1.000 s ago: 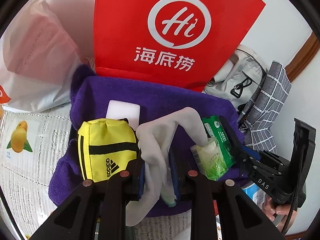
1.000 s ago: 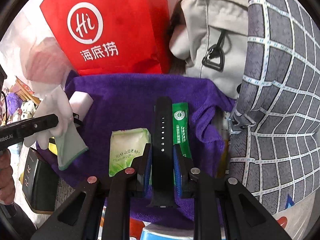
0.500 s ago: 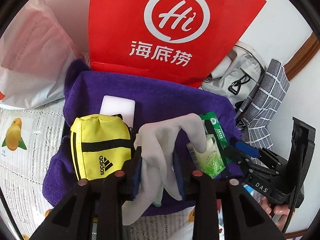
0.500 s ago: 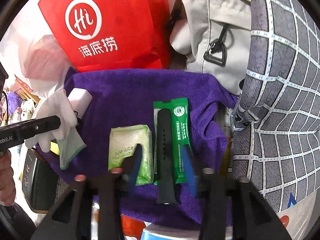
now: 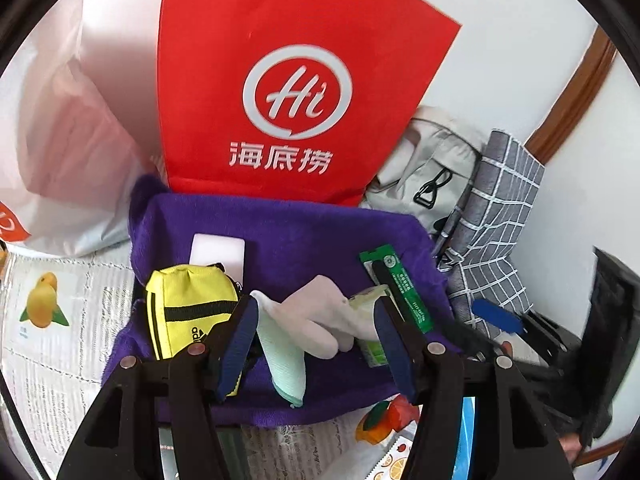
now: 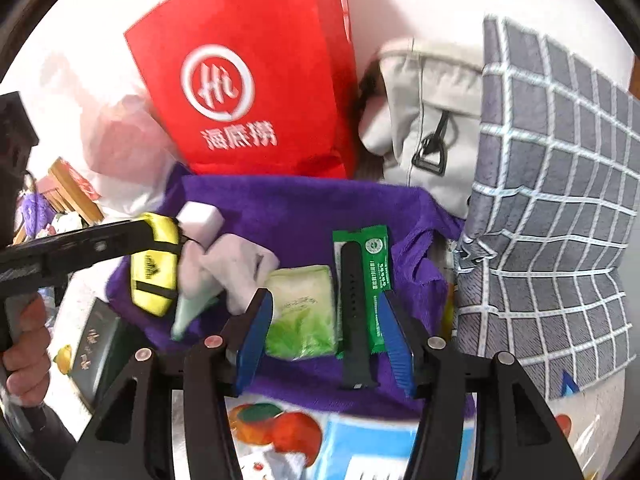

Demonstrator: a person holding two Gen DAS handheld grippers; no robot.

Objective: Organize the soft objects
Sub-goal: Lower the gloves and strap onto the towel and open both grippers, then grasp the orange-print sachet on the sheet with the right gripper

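Purple towel point(image 5: 304, 236) lies spread on the worktop and carries your soft things. Your left gripper point(image 5: 316, 340) has its jaws opening, the pale glove point(image 5: 316, 320) lying loose between them, no pad pressing it. At its 9 o'clock sits the yellow pouch point(image 5: 184, 304). Your right gripper point(image 6: 326, 340) is opening too, with the black strap point(image 6: 354, 312) and green sachet point(image 6: 378, 268) lying free between the jaws, the tissue pack point(image 6: 302, 312) just at their 9 o'clock.

On the purple towel point(image 5: 304, 232): one yellow pouch point(image 5: 186, 308), one white glove point(image 5: 316, 320), one tissue pack point(image 6: 302, 312), one green sachet point(image 6: 374, 276), one black strap point(image 6: 354, 312), one white block point(image 5: 218, 250).
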